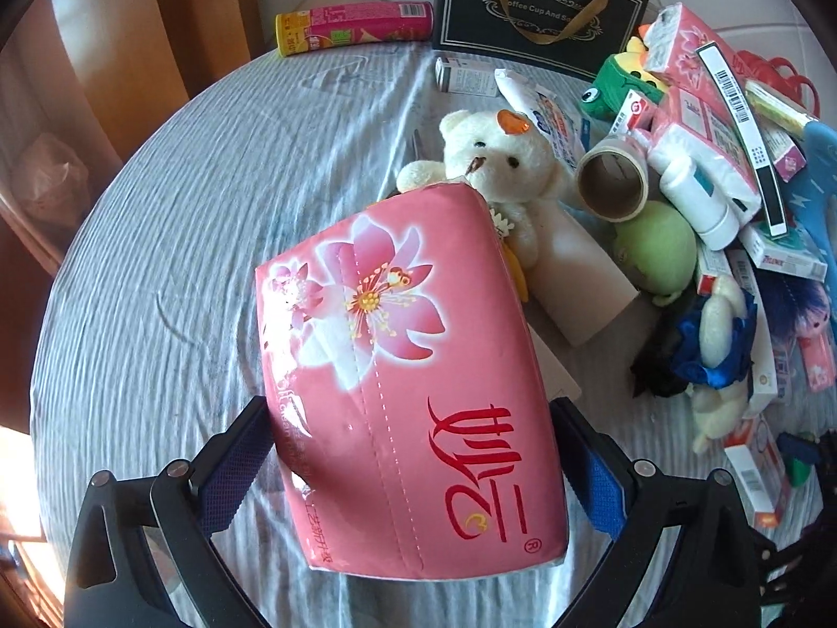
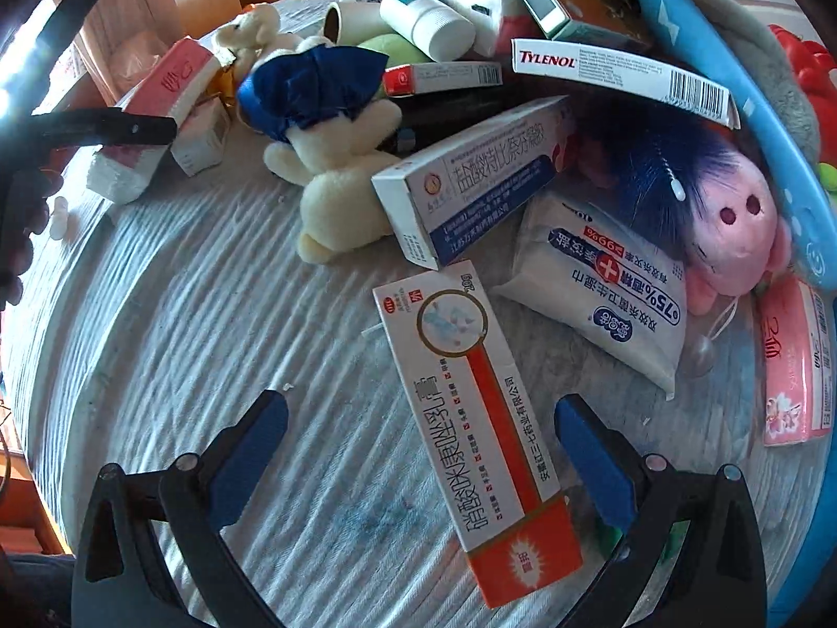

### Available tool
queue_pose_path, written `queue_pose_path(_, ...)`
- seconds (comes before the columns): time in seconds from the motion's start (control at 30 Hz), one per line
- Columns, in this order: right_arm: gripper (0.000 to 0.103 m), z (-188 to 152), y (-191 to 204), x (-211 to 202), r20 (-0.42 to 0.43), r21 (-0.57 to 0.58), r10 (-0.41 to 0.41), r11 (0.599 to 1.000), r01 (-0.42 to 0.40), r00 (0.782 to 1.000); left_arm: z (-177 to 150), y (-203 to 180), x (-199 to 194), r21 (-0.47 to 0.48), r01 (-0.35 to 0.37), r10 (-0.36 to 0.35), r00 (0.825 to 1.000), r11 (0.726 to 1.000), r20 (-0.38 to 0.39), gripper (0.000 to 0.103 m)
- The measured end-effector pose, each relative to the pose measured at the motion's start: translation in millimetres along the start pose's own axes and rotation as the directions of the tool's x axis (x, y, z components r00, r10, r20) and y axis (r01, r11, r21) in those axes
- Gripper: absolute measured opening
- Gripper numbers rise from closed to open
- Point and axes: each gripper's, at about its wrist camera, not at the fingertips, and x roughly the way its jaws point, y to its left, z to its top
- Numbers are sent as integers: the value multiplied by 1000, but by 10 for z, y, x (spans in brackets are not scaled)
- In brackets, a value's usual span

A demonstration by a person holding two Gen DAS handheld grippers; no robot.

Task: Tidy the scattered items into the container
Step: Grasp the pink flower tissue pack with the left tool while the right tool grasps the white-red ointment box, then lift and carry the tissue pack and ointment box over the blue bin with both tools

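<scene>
My left gripper [image 1: 413,450] is shut on a pink tissue pack [image 1: 403,382] with a flower print, held above the grey-blue cloth. The pack also shows in the right wrist view [image 2: 151,110], at the far left between the other gripper's dark fingers. My right gripper [image 2: 421,445] is open, low over the cloth. A white and orange ointment box [image 2: 481,429] lies between its fingers, nearer the right one. A black gift bag [image 1: 539,5] with gold handles stands at the far edge.
A heap of items lies to the right: a white teddy bear [image 1: 497,162], cardboard tubes [image 1: 612,183], a green ball [image 1: 654,251], a white bottle [image 1: 696,199], medicine boxes [image 2: 471,183], a wipes pack [image 2: 601,288], a pink plush [image 2: 732,230]. A pink crisp can [image 1: 355,26] lies at the far edge.
</scene>
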Motion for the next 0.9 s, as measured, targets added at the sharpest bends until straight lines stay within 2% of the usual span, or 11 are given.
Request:
queue_pose_path(0.03, 103, 3, -18, 29, -5, 2, -1, 1000, 1, 1000, -2, 4, -5, 0, 0, 0, 1000, 1000, 0, 102)
queue_pose_path(0.1, 93, -2, -40, 77, -14, -6, -12, 1000, 11, 1000, -1, -20, -12, 9, -3, 3, 1000, 1000, -1, 99)
queue_pose_path(0.13, 92, -3, -59, 86, -16, -1, 0, 1000, 0, 1000, -16, -24, -26, 17, -5, 5, 1000, 1000, -3, 99)
queue_pose_path(0.23, 71, 28, -79, 41, 1, -6, 1, 1000, -1, 1000, -40, -57, -53, 33, -10, 11, 1000, 999, -6, 97)
queue_pose_path(0.3, 50, 59, -84, 18, 4, -9, 3, 1000, -3, 1000, -62, -69, -76, 36, -18, 18, 1000, 999, -9, 96)
queue_pose_path(0.33, 45, 74, -96, 6, 4, -5, 3, 1000, -3, 1000, -65, -82, -84, 35, -23, 24, 1000, 999, -8, 96)
queue_pose_path(0.63, 43, 71, -138, -138, -2, 16, 44, 999, -44, 999, -99, -179, -302, 51, -60, 58, 998, 997, 38, 95)
queue_pose_path(0.9, 43, 89, -151, -418, 29, 29, 54, 998, -55, 998, -116, -153, -577, 42, -85, 82, 994, 995, 71, 94)
